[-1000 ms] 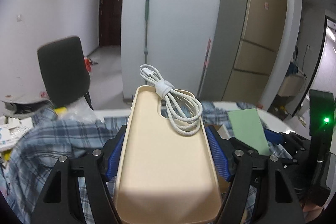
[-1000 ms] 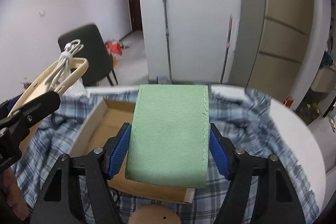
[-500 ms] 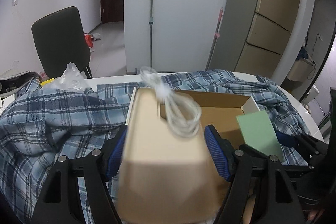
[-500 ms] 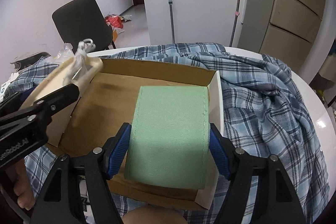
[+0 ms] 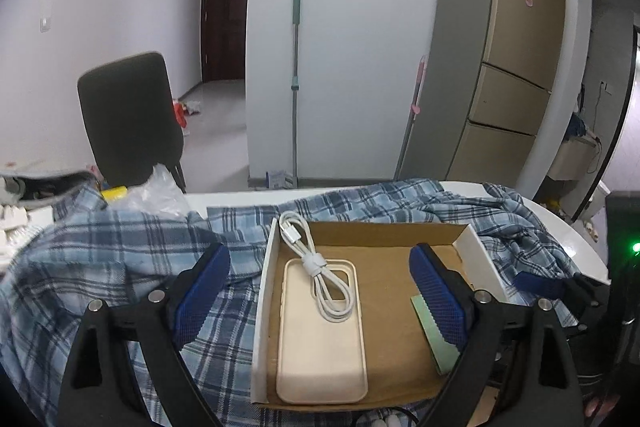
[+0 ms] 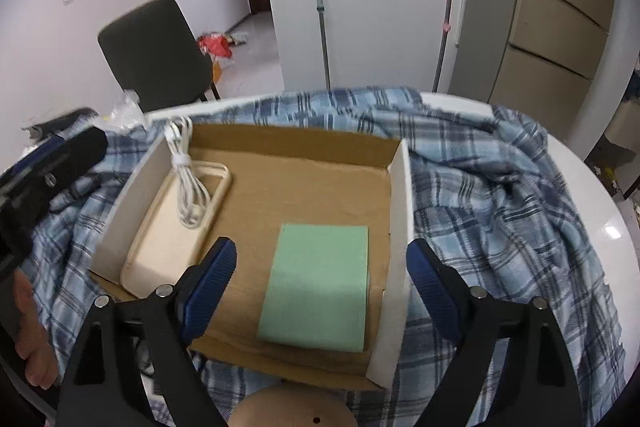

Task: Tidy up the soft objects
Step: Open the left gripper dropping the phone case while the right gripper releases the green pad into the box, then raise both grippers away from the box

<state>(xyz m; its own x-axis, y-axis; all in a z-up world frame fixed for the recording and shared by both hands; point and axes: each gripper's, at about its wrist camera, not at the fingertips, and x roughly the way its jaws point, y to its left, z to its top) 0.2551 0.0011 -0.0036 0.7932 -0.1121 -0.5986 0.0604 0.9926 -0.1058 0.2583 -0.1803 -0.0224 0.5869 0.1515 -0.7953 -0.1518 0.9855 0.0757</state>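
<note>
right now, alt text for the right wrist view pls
A green pouch and a cream phone case with a coiled white cable lie in a cardboard box on a plaid cloth, below the open right gripper.

One cardboard box (image 6: 288, 163) sat on one blue plaid cloth (image 6: 500, 195). Inside it lay one cream phone case (image 5: 322, 339), one coiled white cable (image 5: 320, 279) and one green pouch (image 6: 318, 287). Two grippers were in view, the left gripper (image 5: 320, 291) and the right gripper (image 6: 320, 291). Behind stood one dark chair (image 6: 156, 47), two mop handles and one tall fridge (image 5: 504, 67)
</note>
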